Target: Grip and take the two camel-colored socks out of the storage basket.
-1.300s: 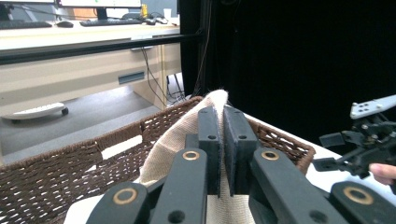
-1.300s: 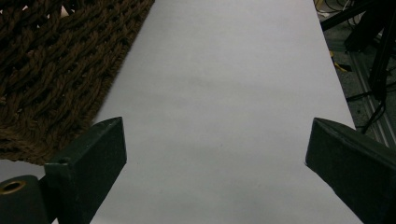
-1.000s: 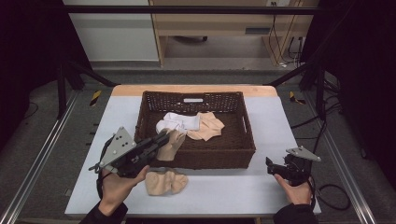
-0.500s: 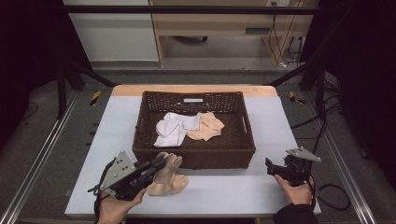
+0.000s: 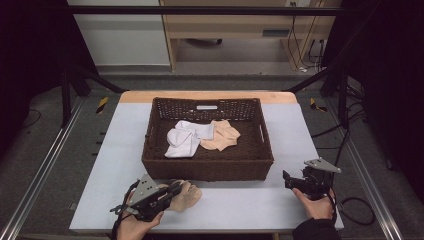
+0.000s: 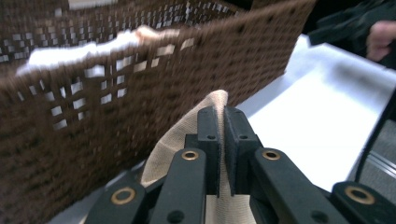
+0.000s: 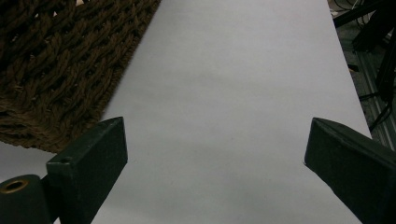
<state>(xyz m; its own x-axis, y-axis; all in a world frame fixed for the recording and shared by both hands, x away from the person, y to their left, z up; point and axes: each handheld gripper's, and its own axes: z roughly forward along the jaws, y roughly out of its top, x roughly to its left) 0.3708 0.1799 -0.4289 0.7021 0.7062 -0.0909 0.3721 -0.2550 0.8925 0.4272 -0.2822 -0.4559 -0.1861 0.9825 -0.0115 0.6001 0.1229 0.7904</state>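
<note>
A beige sock (image 5: 189,195) lies on the white table just in front of the brown wicker basket (image 5: 207,167). My left gripper (image 5: 179,188) rests low over that sock, jaws shut on it; in the left gripper view the beige sock (image 6: 187,135) bunches up between and behind the closed left gripper (image 6: 222,116), close to the basket wall (image 6: 116,93). Inside the basket lie white socks (image 5: 182,137) and another beige sock (image 5: 221,137). My right gripper (image 5: 288,180) sits at the table's right front, open and holding nothing; in its own view the right gripper (image 7: 215,140) spans bare tabletop beside the basket corner (image 7: 56,70).
The table (image 5: 125,150) has bare strips left and right of the basket. Metal frame rails run along both sides. A wooden desk and cables stand beyond the far edge. The other hand and gripper (image 6: 345,28) appear far off in the left gripper view.
My left gripper has come down from the basket's front rim to the table, carrying the beige sock toward me. The right gripper has stayed put.
</note>
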